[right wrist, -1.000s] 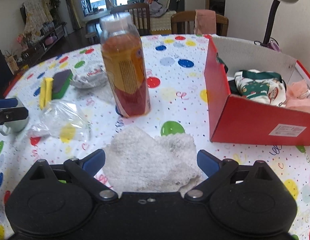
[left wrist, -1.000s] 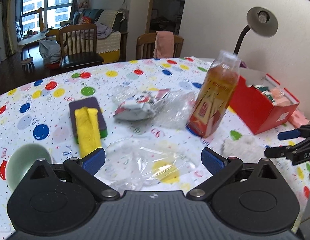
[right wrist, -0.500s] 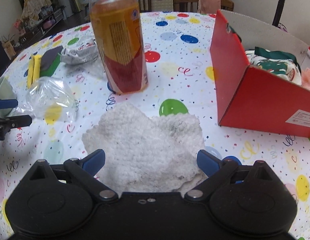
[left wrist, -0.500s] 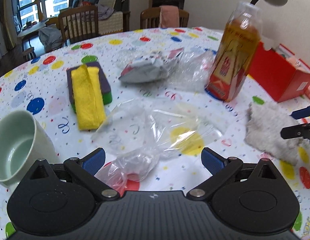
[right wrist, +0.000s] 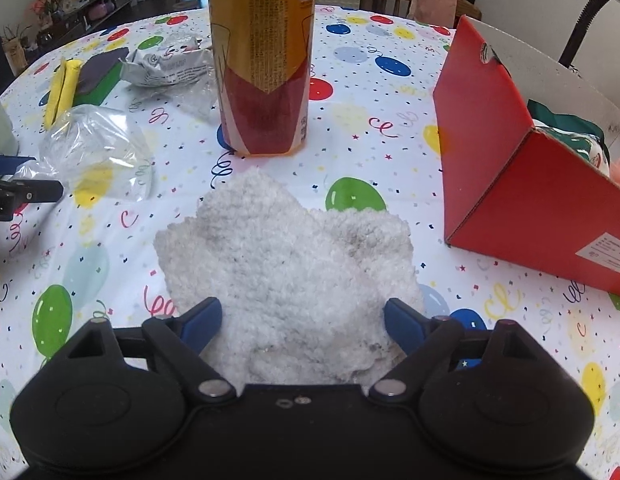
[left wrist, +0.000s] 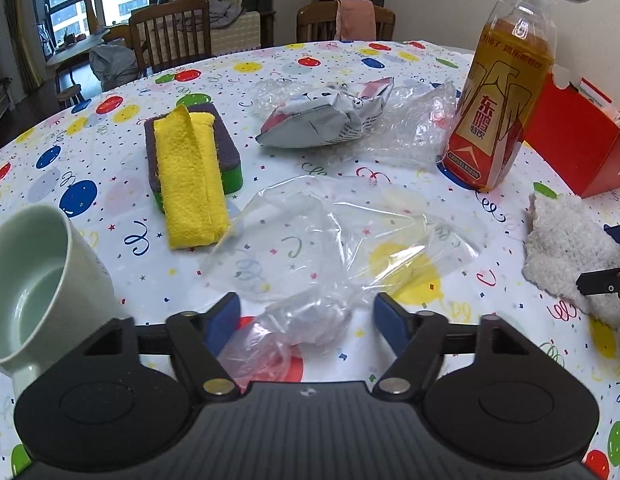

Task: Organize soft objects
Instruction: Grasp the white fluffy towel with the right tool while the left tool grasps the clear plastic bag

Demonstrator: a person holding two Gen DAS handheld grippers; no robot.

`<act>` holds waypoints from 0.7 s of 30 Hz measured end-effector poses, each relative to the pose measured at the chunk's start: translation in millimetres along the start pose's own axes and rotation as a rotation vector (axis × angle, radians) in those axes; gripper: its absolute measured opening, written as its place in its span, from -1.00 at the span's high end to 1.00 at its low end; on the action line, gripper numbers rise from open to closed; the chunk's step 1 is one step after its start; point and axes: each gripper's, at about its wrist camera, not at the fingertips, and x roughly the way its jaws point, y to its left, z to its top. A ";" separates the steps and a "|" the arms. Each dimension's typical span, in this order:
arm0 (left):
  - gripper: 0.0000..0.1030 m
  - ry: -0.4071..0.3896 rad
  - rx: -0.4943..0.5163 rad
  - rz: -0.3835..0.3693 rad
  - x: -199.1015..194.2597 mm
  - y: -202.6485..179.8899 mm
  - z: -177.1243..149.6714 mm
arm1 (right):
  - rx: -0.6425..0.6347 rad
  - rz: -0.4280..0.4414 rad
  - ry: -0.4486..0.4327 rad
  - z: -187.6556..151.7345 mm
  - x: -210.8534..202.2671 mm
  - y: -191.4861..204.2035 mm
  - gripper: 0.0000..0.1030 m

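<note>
Both grippers have dropped lower. We see left gripper (left wrist: 306,316) jaws closing around clear plastic bag (left wrist: 334,240); right gripper (right wrist: 302,320) narrowing astride white fluffy cloth (right wrist: 286,260), neither gripping yet.

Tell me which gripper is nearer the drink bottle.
Right. The right gripper straddles the white fluffy cloth just in front of the drink bottle; the left gripper, closing around the clear plastic bag, sits farther off.

Left gripper (left wrist: 306,320) jaws closing around the bunched end of the clear plastic bag (left wrist: 330,248), pads not yet pressing. Mint-green mug (left wrist: 38,284) at left, yellow cloth (left wrist: 190,184) lying on sponge (left wrist: 226,148) beyond.
</note>
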 end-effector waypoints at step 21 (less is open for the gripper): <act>0.13 0.002 -0.050 0.011 -17.0 -9.8 10.2 | 0.023 -0.060 -0.072 2.0 -30.9 3.7 0.54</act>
